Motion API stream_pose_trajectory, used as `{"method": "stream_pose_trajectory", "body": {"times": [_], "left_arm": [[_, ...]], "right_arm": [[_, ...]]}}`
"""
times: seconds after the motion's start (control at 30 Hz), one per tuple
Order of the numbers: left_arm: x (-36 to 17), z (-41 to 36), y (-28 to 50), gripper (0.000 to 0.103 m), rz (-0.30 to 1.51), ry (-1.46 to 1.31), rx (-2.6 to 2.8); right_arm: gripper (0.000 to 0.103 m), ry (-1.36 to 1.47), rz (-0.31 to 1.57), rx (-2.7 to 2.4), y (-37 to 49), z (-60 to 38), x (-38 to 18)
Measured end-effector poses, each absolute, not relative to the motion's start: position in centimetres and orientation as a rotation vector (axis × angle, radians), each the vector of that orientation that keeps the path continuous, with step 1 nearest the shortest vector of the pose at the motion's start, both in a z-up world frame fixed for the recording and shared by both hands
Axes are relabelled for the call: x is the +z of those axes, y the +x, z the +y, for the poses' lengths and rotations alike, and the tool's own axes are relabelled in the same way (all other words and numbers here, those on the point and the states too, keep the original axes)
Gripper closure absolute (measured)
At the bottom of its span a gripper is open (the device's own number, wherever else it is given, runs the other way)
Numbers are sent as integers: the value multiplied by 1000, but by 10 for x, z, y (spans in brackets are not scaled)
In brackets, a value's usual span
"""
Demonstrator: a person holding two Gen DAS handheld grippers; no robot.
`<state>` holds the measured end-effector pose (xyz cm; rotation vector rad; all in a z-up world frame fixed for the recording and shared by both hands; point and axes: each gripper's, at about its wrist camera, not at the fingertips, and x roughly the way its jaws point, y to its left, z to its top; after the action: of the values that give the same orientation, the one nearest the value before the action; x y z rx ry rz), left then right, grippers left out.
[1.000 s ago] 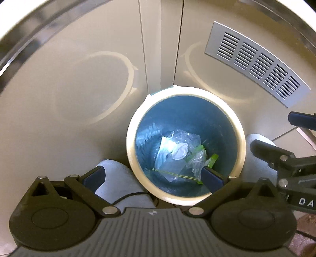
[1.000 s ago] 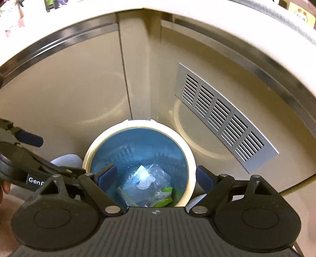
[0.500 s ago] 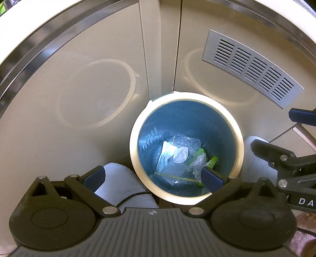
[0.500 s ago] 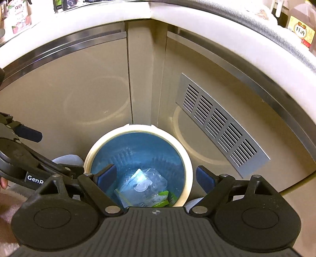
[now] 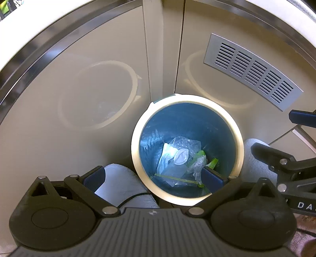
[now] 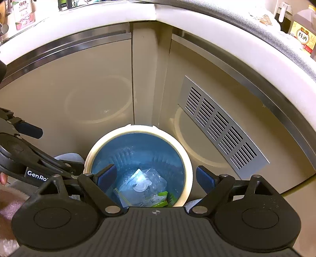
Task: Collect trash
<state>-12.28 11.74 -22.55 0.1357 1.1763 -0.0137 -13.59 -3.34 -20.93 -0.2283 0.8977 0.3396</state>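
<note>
Countertop [image 6: 118,15] newly visible (bin [image 6: 187,168] part-hidden)

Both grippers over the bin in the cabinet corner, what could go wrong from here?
1. The liner is thin blue film; an open finger of the left gripper going after the plastic scraps could snag or tear it.
2. The bin is wedged into the corner, the right gripper is wide open, and its fingers straddle the rim, so going down may hit it.
3. The two grippers sit close together and might collide.
</note>
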Motion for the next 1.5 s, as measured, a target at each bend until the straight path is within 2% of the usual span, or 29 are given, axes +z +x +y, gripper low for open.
{"method": "stream_pose_trajectory", "body": {"times": [1.5], "left_arm": [[-224,115,-125,0,1154,163,-19]], "right_arm": [[13,-190,892,321,-138,-43,-208]]}}
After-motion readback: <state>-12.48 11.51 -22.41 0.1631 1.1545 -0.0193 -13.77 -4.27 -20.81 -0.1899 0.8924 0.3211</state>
